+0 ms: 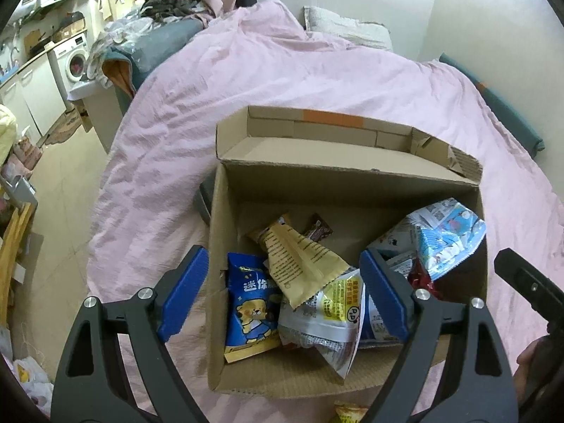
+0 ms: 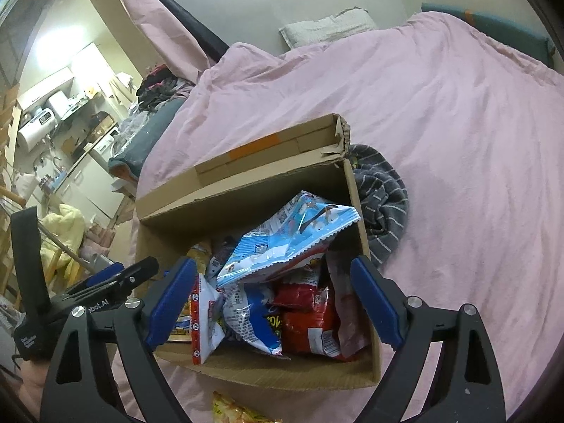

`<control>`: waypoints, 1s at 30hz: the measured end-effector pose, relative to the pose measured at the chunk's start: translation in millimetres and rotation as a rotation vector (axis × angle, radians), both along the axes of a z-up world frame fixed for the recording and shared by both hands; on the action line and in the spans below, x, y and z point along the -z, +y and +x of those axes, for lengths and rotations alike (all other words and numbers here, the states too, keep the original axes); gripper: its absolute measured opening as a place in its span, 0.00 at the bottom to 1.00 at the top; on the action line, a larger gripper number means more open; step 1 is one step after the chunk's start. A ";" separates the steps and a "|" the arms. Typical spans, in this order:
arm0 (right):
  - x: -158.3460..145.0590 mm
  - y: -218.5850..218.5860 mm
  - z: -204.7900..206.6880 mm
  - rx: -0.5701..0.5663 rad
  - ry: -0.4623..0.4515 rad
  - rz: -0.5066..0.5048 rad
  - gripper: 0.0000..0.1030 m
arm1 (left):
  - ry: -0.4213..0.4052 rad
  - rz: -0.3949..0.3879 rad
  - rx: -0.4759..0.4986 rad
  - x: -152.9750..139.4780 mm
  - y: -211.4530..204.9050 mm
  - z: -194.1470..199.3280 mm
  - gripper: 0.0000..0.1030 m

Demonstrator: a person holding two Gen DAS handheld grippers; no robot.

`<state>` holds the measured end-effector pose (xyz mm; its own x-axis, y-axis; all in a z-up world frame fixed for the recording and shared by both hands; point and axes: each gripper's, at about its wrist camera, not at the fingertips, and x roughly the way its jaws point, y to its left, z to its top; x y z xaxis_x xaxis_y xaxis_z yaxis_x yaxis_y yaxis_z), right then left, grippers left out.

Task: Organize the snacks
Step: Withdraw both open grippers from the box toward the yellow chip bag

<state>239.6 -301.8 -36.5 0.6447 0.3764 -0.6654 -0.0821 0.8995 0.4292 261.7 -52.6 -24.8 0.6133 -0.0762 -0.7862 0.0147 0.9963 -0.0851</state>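
Note:
An open cardboard box [image 1: 225,211] sits on a pink bed and holds several snack packets: a blue bear packet [image 1: 250,310], a tan packet [image 1: 299,261], a white and yellow packet [image 1: 324,320] and a light blue packet [image 1: 447,236]. My left gripper [image 1: 282,296] is open and empty, hovering over the box's near left part. In the right wrist view the same box [image 2: 356,190] shows the light blue packet [image 2: 285,239] on top and red packets [image 2: 310,320] below. My right gripper [image 2: 275,303] is open and empty over the box. A yellow packet [image 2: 229,410] lies in front of the box.
The pink duvet [image 1: 282,77] covers the bed around the box. A grey striped cloth [image 2: 384,201] lies by the box's right side. A pillow [image 1: 345,28] lies at the head. The floor, cabinets and a washing machine [image 1: 74,60] are on the left.

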 end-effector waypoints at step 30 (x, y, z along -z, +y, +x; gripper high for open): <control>-5.3 22.1 -87.5 -0.037 0.051 0.004 0.89 | 0.028 -0.011 0.027 -14.7 41.4 -102.1 0.83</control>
